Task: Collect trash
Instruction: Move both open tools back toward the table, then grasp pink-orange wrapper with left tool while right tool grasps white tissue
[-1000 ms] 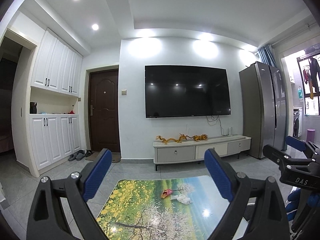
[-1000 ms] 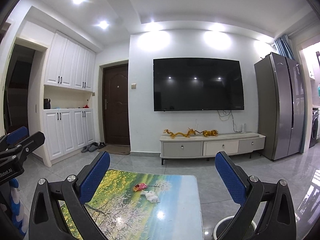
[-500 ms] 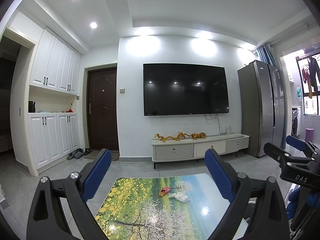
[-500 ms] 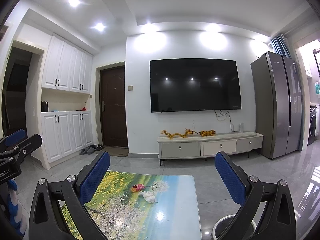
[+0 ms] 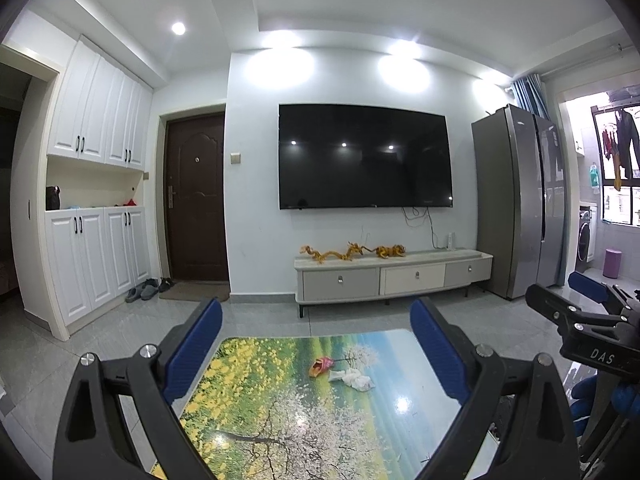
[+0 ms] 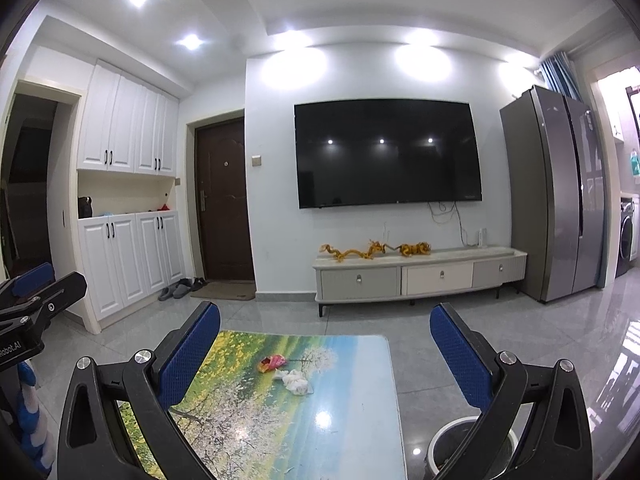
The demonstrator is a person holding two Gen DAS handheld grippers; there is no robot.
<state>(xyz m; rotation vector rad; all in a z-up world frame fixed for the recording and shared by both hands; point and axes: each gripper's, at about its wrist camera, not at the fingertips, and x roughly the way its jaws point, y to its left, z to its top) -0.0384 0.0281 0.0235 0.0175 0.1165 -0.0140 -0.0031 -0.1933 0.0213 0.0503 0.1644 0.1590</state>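
Observation:
Two pieces of trash lie near the far end of a low table (image 5: pixel 256 420) (image 6: pixel 352 432) printed with a flower landscape: a pink and yellow wrapper (image 5: pixel 321 365) (image 6: pixel 272 363) and, just right of it, a crumpled white tissue (image 5: pixel 352 379) (image 6: pixel 297 381). My left gripper (image 5: pixel 316 344) is open above the table's near half, well short of the trash. My right gripper (image 6: pixel 325 350) is open too, nothing between its blue pads. Each gripper shows at the edge of the other's view.
A round white bin (image 6: pixel 468 446) stands on the floor right of the table. Beyond are a TV console (image 5: pixel 394 276) with gold dragon figures, a wall TV (image 5: pixel 366 156), a grey fridge (image 5: pixel 520 204), white cabinets (image 5: pixel 96 208) and a dark door (image 5: pixel 196 200). Grey tile floor surrounds the table.
Both views have drifted slightly; the table and trash sit a little lower and closer in frame. Both grippers remain open and empty.

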